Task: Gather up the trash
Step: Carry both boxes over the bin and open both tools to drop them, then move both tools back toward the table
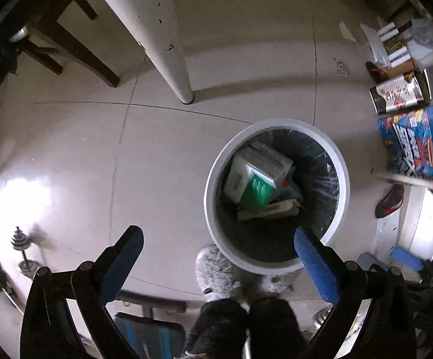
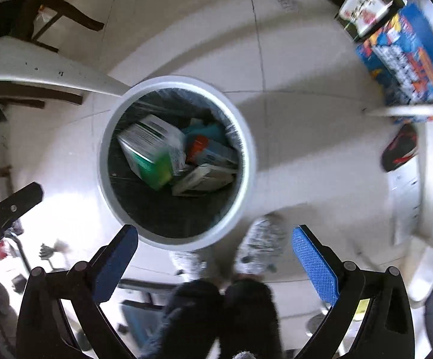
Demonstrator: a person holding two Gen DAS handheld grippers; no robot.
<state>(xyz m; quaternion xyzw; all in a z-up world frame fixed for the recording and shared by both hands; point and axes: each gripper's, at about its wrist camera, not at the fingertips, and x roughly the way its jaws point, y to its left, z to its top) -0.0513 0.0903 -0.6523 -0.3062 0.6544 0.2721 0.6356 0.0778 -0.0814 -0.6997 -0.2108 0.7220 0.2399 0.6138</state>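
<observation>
Both jaws gape wide and empty: left gripper (image 1: 218, 246) and right gripper (image 2: 215, 240) hover over the white trash bin (image 1: 344, 176), at 1 o'clock and 11 o'clock respectively, discarded boxes (image 1: 256, 179) piled inside.

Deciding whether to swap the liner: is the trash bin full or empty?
Partly full: the trash bin holds several boxes low inside, well below its rim, dark liner bare above them.
</observation>
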